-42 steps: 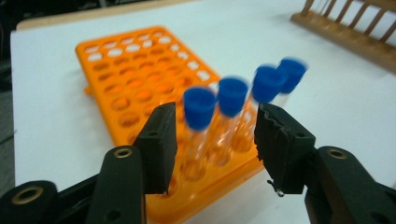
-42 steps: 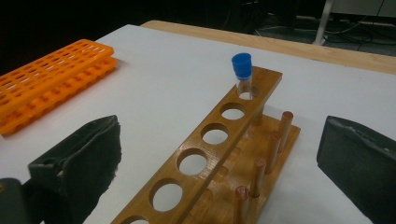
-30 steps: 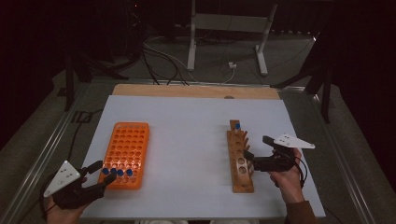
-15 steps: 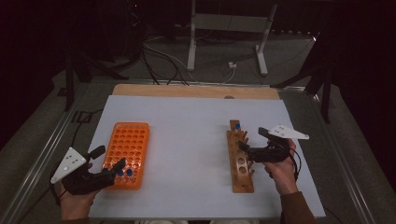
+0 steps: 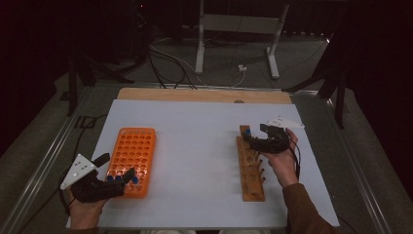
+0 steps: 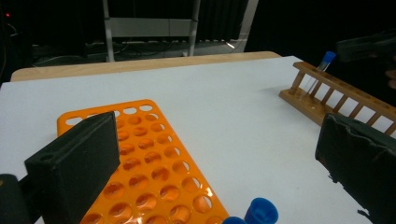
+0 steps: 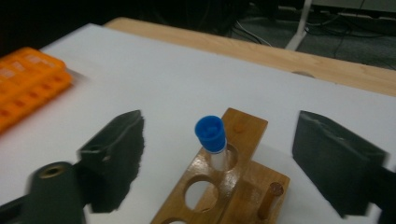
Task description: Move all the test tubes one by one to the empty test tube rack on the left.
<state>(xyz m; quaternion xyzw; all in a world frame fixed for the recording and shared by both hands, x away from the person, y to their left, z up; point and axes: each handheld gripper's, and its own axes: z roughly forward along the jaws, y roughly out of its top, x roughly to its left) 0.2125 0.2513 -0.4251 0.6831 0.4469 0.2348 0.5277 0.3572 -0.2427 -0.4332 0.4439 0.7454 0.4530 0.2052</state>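
My right gripper (image 7: 217,154) has just been closing, its jaws bracketing the blue-capped tube (image 7: 212,140) in the wooden rack (image 7: 224,186) without touching it yet, ready to lift it. My left gripper (image 6: 219,172), at eight o'clock, has just been opening and stands wide and empty beside the orange rack (image 6: 144,172), having let go of its tubes.

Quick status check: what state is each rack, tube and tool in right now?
Orange rack: flat, mostly empty, blue-capped tubes at near end.
Wooden rack: one capped tube upright in its end hole.
Left tool: open, just widened, holding nothing.
Right tool: open, closing around that tube.
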